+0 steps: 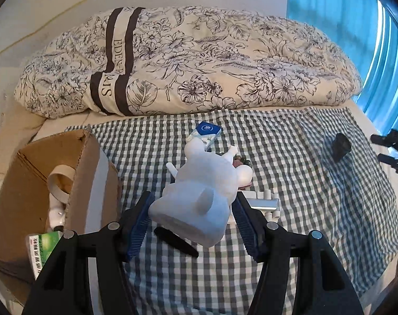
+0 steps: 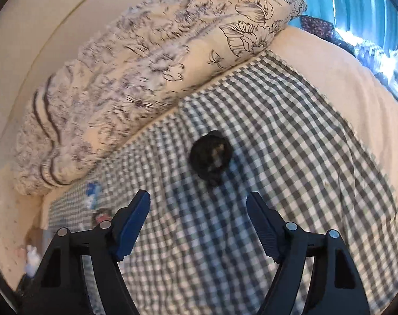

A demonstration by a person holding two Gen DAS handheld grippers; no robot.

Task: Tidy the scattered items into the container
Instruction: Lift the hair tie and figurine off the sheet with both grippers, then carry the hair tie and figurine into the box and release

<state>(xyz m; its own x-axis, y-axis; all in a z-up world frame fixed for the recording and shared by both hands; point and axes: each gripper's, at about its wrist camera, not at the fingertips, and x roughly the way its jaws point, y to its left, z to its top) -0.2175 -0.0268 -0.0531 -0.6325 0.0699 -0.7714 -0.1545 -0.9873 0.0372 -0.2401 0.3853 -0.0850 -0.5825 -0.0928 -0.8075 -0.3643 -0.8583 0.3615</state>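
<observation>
My left gripper (image 1: 193, 195) is shut on a white animal-shaped figurine (image 1: 204, 178), held a little above the checked cloth (image 1: 290, 157), where its shadow falls. To the left stands an open cardboard box (image 1: 80, 183) holding a tape roll (image 1: 58, 181), a green packet (image 1: 42, 246) and a small white item. My right gripper (image 2: 197, 194) is open and holds nothing. It hangs over the cloth (image 2: 277, 131), with a black round object (image 2: 210, 155) just beyond its fingertips. That black object (image 1: 340, 147) also shows at the right of the left wrist view, beside the right gripper (image 1: 377, 148).
A blue and white tissue pack (image 1: 206, 131) lies beyond the figurine. A silver and white piece (image 1: 264, 203) and a small reddish item (image 1: 241, 161) lie partly hidden behind it. A floral duvet (image 1: 185, 60) lines the back, with blue curtains (image 1: 330, 0) at the right.
</observation>
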